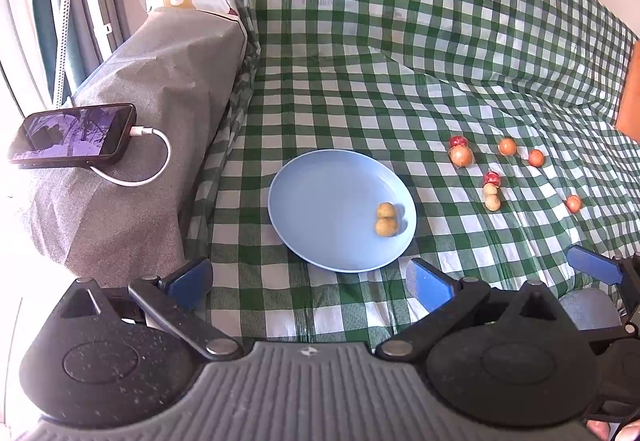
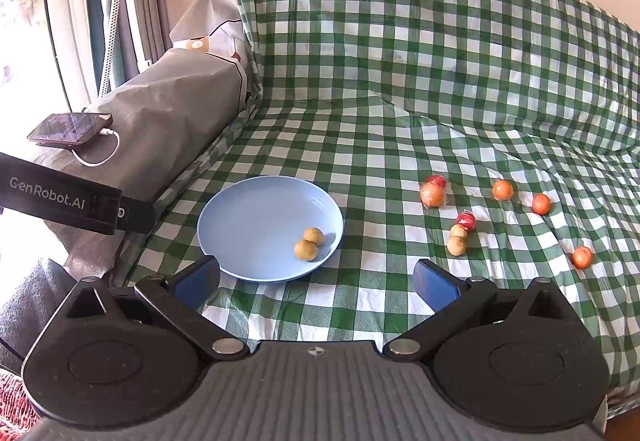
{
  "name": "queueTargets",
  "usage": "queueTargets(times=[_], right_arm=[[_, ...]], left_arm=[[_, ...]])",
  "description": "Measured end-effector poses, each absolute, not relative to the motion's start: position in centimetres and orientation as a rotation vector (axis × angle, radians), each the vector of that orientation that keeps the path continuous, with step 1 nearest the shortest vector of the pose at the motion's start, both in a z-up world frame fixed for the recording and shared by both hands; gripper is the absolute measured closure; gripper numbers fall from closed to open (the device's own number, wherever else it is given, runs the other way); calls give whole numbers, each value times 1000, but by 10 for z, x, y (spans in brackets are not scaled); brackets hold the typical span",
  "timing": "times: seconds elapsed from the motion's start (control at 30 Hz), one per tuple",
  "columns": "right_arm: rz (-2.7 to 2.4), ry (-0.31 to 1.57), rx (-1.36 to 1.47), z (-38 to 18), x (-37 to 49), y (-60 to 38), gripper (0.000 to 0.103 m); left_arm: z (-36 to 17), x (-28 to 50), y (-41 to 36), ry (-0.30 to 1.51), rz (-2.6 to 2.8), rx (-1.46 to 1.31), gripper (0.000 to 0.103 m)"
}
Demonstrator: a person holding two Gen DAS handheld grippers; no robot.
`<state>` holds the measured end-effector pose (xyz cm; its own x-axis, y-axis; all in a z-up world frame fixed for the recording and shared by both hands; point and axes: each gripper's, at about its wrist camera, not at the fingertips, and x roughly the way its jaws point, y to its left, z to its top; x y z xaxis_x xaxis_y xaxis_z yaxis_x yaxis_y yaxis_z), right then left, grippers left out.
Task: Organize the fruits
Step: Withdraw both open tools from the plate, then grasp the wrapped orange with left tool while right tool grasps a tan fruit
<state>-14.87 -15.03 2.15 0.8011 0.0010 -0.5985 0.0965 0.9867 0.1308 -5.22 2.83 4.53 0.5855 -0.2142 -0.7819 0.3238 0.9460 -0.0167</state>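
Two small round tan fruits point(image 2: 309, 243) are lying touching each other inside the shallow round light-blue plate point(image 2: 256, 217), toward its near right part, and the plate is sitting on the green-and-white checked cloth point(image 2: 400, 81) that is covering the seat and back of a sofa. To the right of the plate, well apart from it, the other fruits are lying loose on the cloth: a larger orange-yellow fruit in clear wrap point(image 2: 432, 195) is touching a small red wrapped fruit point(image 2: 438, 181) just behind it; nearer the camera, another red wrapped fruit point(image 2: 466, 220) is resting against two more tan fruits point(image 2: 457, 240) lined up in a short row; and three small orange round fruits point(image 2: 502, 189) are sitting spread out farther right, each apart from the others. The right gripper point(image 2: 316, 277) is hovering over the cloth just in front of the plate, its blue-padded jaws standing wide apart with nothing between them. The left gripper point(image 1: 310, 281) is likewise hanging near the plate's front edge, its blue pads spread wide and holding nothing. On the left, a grey fabric-covered armrest point(image 1: 160, 81) is carrying a dark smartphone point(image 1: 74, 139) with a white charging cable point(image 1: 148, 161) plugged into it and looping beside it. Beyond the armrest, daylight is coming in past curtains at a window.
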Motion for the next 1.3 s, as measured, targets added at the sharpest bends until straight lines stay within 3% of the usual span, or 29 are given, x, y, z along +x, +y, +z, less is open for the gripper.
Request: queueTargets(times=[0.73, 1.3], right_arm=[[-183, 673, 274, -5, -141, -189, 1], [-399, 734, 300, -117, -55, -303, 1]], left_arm=[[30, -24, -14, 956, -351, 184, 0], [-35, 104, -213, 970, -512, 312, 0]])
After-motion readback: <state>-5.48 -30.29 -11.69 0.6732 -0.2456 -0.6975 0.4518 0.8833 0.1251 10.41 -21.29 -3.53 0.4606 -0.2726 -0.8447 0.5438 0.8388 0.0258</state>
